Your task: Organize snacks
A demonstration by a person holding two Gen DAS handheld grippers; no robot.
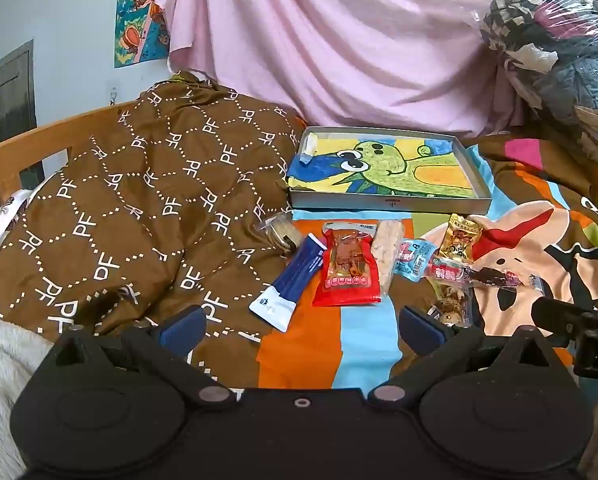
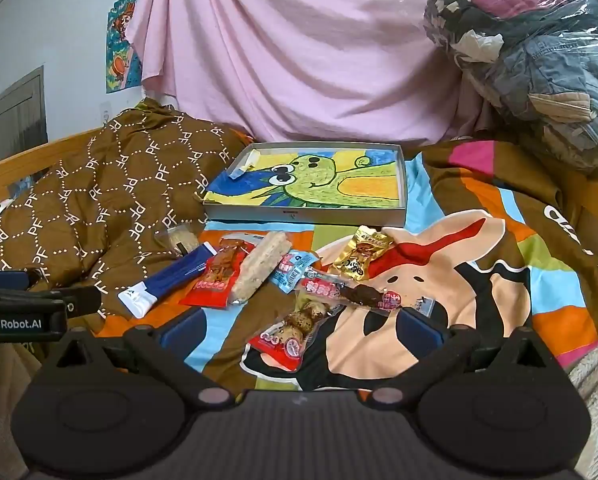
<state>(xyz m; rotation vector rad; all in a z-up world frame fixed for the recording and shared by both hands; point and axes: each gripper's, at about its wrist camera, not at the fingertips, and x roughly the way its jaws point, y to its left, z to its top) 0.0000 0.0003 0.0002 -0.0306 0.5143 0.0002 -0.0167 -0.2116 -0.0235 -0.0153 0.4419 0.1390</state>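
Observation:
Several snack packets lie on a colourful bedspread in front of a shallow grey box (image 1: 391, 203) lined with a green cartoon drawing. Among them are a blue and white sachet (image 1: 289, 286), a red packet (image 1: 349, 268), a pale rice bar (image 1: 386, 254), a gold packet (image 1: 461, 242) and a clear pack of quail eggs (image 2: 297, 326). My left gripper (image 1: 301, 330) hovers open just short of the red packet. My right gripper (image 2: 301, 330) is open over the quail egg pack, and its pads do not touch it. The box (image 2: 311, 216) holds no snacks.
A brown quilt with a PF pattern (image 1: 139, 208) is heaped on the left against a wooden bed rail (image 1: 23, 146). A pink sheet (image 1: 339, 40) hangs behind. A plastic-wrapped bundle of clothes (image 2: 539, 60) sits at the back right.

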